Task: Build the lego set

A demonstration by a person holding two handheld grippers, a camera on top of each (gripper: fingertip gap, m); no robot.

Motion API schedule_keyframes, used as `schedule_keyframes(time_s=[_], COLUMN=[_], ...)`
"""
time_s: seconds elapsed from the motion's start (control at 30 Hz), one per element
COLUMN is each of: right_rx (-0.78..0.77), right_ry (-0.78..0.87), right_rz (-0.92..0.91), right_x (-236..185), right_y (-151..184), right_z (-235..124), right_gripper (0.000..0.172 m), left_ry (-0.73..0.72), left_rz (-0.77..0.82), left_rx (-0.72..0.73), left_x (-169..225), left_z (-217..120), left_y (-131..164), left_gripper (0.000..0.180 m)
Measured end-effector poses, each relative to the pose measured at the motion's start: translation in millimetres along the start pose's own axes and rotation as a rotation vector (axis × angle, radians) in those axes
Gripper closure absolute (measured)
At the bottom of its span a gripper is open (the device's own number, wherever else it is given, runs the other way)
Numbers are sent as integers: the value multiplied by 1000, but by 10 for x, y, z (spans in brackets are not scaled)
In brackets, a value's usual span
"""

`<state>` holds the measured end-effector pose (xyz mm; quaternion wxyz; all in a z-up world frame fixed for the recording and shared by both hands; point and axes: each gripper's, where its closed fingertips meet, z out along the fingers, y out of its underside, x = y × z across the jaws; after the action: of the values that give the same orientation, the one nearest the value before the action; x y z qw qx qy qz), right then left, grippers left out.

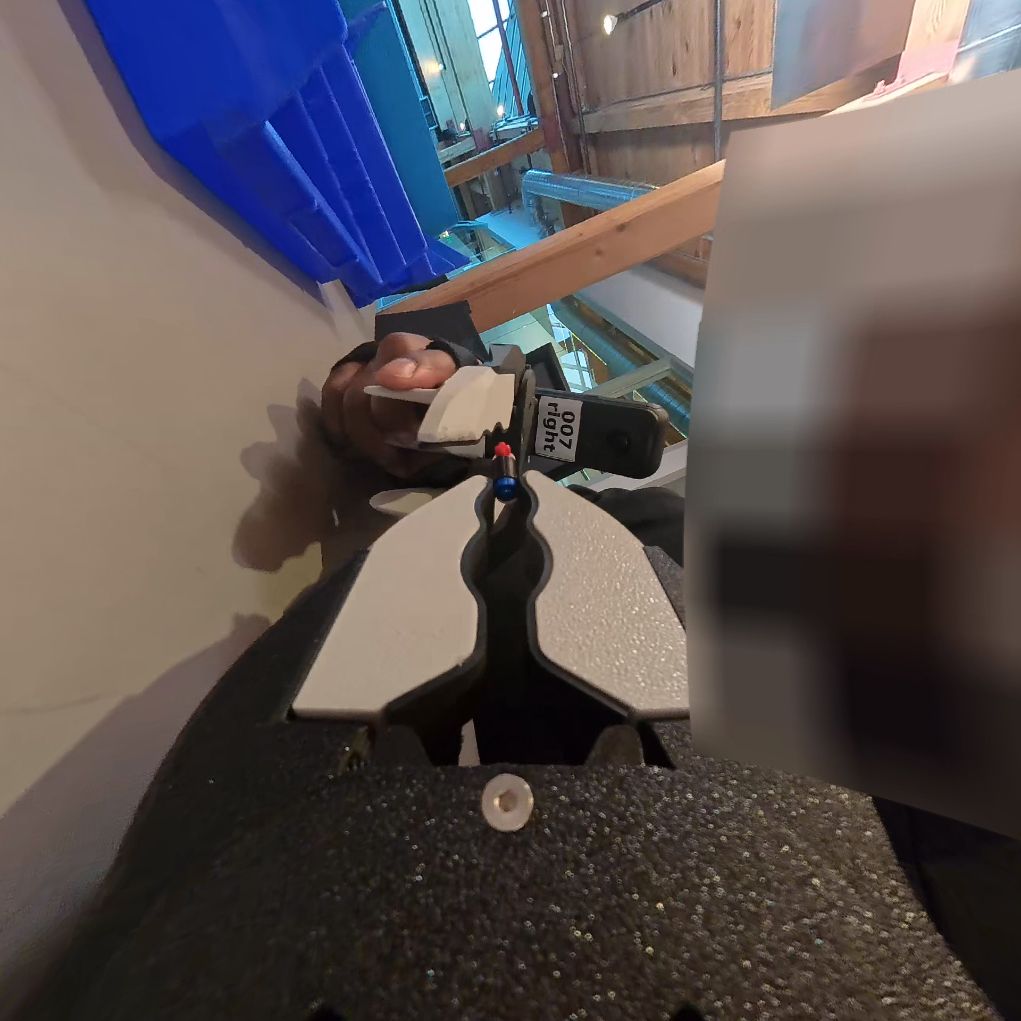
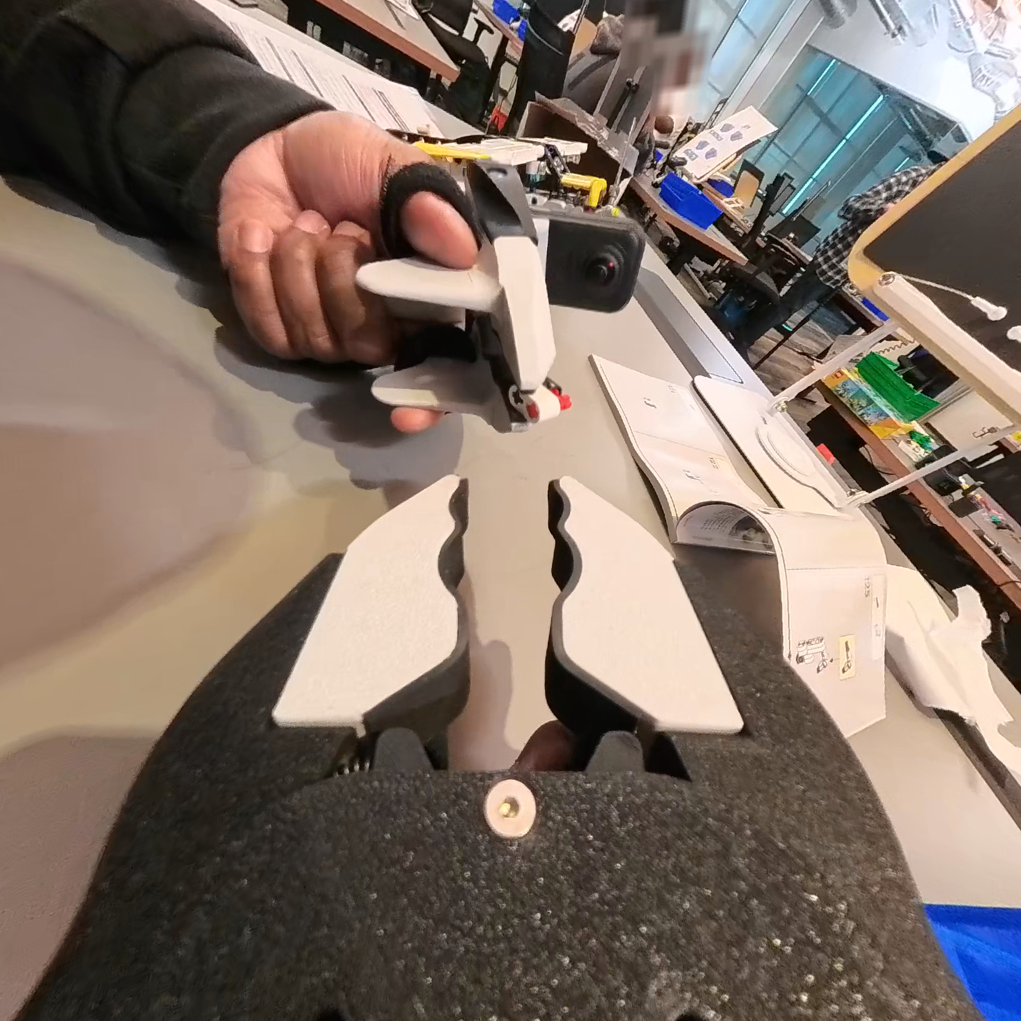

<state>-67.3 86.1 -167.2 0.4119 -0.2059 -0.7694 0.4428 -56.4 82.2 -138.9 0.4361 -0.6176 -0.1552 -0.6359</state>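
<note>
Pale grey tabletop (image 2: 525, 552) stretches under both of our hand-held grippers, in a workshop with wooden beams overhead and blue plastic bins (image 1: 265, 127) at the table's edge. Our left gripper (image 1: 505, 489) is pinched shut on a very small toy-brick assembly (image 1: 504, 469): a short black barrel with a blue cap at the near end and a red stud at the far end, with a white piece alongside that shows in the right wrist view. The two pale fingertips (image 1: 458, 491) press it from both sides, and most of it sticks out beyond them. Our right gripper (image 2: 507, 486) stands open, nothing between its fingers, only bare table; it sits near the left gripper but apart from it. An open instruction booklet (image 2: 712, 458) lies just to the right on the table. We judge the little assembly to be hard plastic, stiff, almost weightless and smooth, so it could slip or pop apart under a careless squeeze. The black barrel at its middle looks the safest place to hold, leaving both coloured ends free.
</note>
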Motion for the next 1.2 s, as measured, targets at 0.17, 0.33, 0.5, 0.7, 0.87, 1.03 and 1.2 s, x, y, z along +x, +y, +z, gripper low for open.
schedule_keyframes(time_s=[0.17,0.33,0.5,0.7,0.87,1.03,1.2], right_rx=[49,137,188,196,197,180,179], right_ry=[7,-11,-50,-67,-67,-73,-80], right_rz=[-6,-11,-21,-43,-44,-57,-57], right_x=[10,-4,-55,-97,-91,-121,-133], right_y=[-88,-218,-289,-307,-313,-293,-288], right_z=[-48,-137,-193,-204,-208,-184,-183], right_gripper=[145,154,161,165,162,162,163], left_ry=[-21,-43,-18,-11,-13,-13,-19], left_rz=[2,45,70,68,69,73,66], left_rx=[-15,-74,-142,-156,-155,-165,-172], left_x=[-23,-22,29,38,36,37,27], left_z=[12,52,87,90,89,97,101], left_y=[26,117,225,246,246,265,280], left_gripper=[172,173,172,172,172,172,173])
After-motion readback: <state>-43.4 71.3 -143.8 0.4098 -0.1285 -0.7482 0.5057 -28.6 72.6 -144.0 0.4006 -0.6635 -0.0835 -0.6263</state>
